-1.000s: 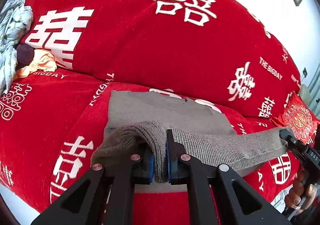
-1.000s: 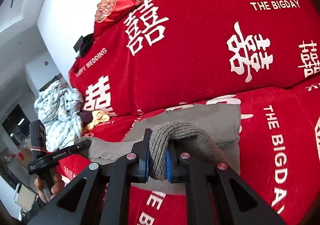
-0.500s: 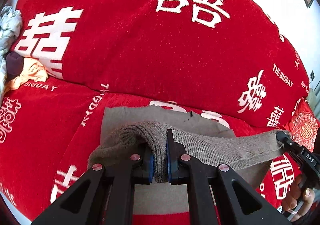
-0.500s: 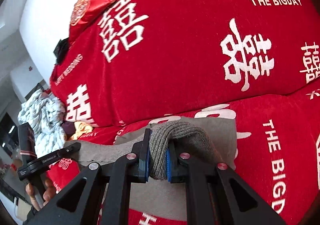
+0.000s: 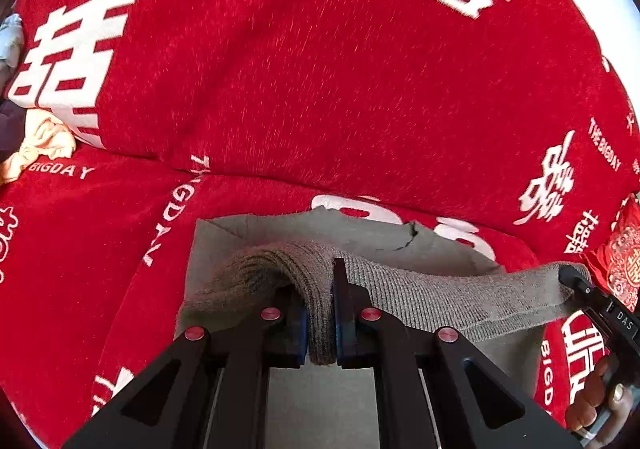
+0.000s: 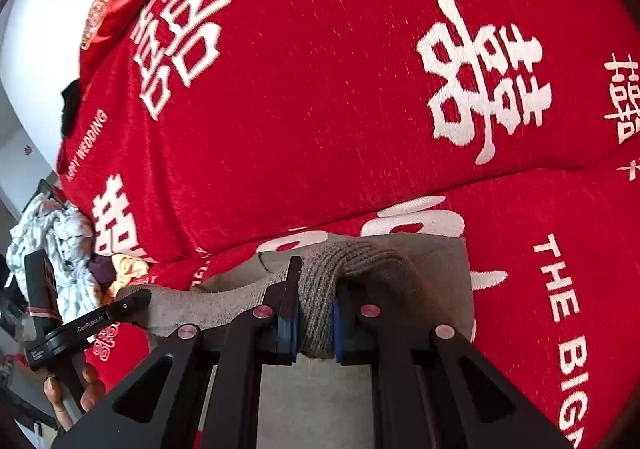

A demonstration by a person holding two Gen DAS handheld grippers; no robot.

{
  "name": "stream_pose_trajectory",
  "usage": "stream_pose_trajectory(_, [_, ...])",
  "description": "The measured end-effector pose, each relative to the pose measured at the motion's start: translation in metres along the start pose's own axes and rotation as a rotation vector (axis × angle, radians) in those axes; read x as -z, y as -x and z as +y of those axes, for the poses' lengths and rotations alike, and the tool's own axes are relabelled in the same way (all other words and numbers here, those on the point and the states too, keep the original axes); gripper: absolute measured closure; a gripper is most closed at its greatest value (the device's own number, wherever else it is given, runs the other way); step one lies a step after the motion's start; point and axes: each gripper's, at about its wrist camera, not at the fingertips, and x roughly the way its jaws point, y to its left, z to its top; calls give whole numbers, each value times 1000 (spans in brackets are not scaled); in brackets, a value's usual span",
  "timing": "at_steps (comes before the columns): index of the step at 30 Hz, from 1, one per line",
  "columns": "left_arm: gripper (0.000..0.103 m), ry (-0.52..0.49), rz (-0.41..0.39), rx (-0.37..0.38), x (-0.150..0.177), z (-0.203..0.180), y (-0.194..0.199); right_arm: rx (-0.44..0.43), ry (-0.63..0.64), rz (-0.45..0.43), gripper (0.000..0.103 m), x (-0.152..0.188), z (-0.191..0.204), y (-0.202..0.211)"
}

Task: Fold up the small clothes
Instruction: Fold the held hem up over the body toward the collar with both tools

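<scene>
You hold a grey-brown ribbed knit garment [image 5: 432, 301] stretched taut between both ends, its lower half lying flat near the red sofa cover's [image 5: 280, 89] front edge.

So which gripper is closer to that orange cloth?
Left. The left gripper is on the orange cloth's side; the right gripper holds the garment's far end.

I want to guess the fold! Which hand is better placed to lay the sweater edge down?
Probably neither alone: the left tool and right tool each pinch an end of the sweater, which stretches between them over the sofa.
</scene>
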Motion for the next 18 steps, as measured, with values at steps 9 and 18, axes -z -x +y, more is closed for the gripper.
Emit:
stream_pose_trajectory(9, [93, 44, 114, -37, -4, 9, -67, 76, -39, 86, 90, 1, -20, -53])
stream_pose_trajectory(18, [93, 83, 207, -44, -8, 18, -109, 115, -80, 131, 90, 2, -41, -93])
